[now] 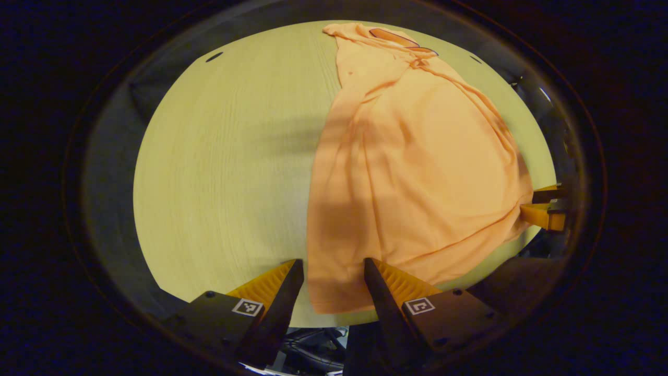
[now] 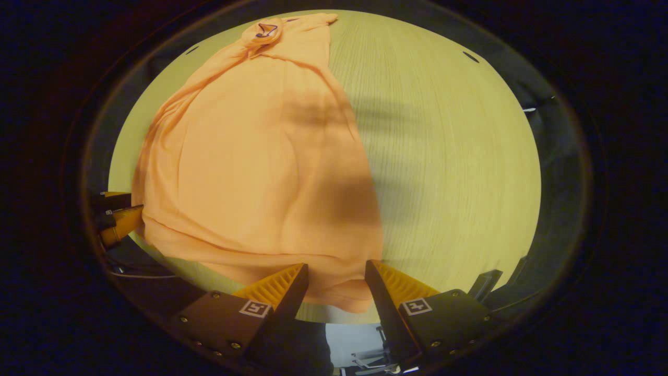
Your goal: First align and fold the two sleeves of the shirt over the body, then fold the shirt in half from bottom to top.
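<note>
An orange shirt (image 1: 417, 167) lies lengthwise on a pale wooden table (image 1: 219, 156), collar (image 1: 402, 39) at the far end and hem toward me. In the left gripper view, my left gripper (image 1: 333, 261) stands open at the near table edge, with the hem's left corner lying between its fingers. The right gripper (image 1: 538, 204) peeks in at the hem's other corner. In the right gripper view, the shirt (image 2: 250, 167) spreads to the left with its collar (image 2: 266, 28) far off. My right gripper (image 2: 336, 263) is open over the hem's right corner. The left gripper (image 2: 117, 211) shows at the left edge.
Bare table (image 2: 454, 156) stretches beside the shirt on both outer sides. The near table edge runs just under both sets of fingers. Below it are floor cables (image 1: 313, 339) and a chair base (image 2: 376, 357). Dark booth walls ring the table.
</note>
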The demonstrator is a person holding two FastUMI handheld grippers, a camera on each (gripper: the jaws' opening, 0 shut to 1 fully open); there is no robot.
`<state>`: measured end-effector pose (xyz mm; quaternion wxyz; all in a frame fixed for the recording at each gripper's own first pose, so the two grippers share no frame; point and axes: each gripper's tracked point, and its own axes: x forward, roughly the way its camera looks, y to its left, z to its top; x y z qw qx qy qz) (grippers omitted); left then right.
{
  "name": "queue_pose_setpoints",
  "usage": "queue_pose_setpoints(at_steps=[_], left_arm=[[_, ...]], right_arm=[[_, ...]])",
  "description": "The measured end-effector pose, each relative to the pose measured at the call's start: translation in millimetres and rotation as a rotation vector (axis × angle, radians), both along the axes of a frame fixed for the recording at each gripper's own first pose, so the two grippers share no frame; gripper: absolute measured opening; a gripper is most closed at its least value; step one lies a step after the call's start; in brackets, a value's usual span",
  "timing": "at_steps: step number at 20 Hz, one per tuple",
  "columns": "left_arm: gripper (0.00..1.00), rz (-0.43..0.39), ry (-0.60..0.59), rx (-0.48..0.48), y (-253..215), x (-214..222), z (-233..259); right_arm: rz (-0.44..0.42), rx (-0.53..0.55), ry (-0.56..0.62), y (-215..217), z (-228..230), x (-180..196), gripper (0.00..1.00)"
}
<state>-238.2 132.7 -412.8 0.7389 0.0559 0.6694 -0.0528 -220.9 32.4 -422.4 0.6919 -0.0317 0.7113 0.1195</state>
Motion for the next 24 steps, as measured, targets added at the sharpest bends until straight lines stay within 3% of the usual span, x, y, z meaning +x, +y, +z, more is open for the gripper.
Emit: queue_pose_setpoints(at_steps=[2,3,4,5,6,8,9,15,24], left_arm=[[0.73,-0.010,-0.003,-0.018,-5,4,-1],[0.60,0.012,-0.051,-0.029,-7,14,2],[0.11,0.025,-0.031,-0.038,-7,11,0],[0.11,0.035,-0.039,-0.048,-6,15,5],[0.11,0.052,-0.040,-0.051,-5,16,6],[0.06,0.061,-0.039,-0.055,-4,20,14],[0.06,0.057,-0.039,-0.051,-4,23,21],[0.06,0.072,-0.048,-0.064,-2,28,31],[0.06,0.120,-0.087,-0.077,6,45,61]], right_arm=[[0.001,-0.002,0.005,2,1,3,0.71],[-0.009,-0.005,-0.004,3,2,5,0.62],[-0.001,-0.013,-0.009,2,1,5,0.39],[-0.013,-0.018,-0.023,0,1,8,0.29],[-0.001,-0.017,-0.009,1,0,6,0.08],[-0.001,-0.022,-0.010,0,-2,7,0.07],[0.003,-0.022,-0.008,-1,-7,5,0.00],[-0.003,0.000,-0.022,0,3,7,0.00],[-0.105,0.077,-0.077,6,41,35,0.00]])
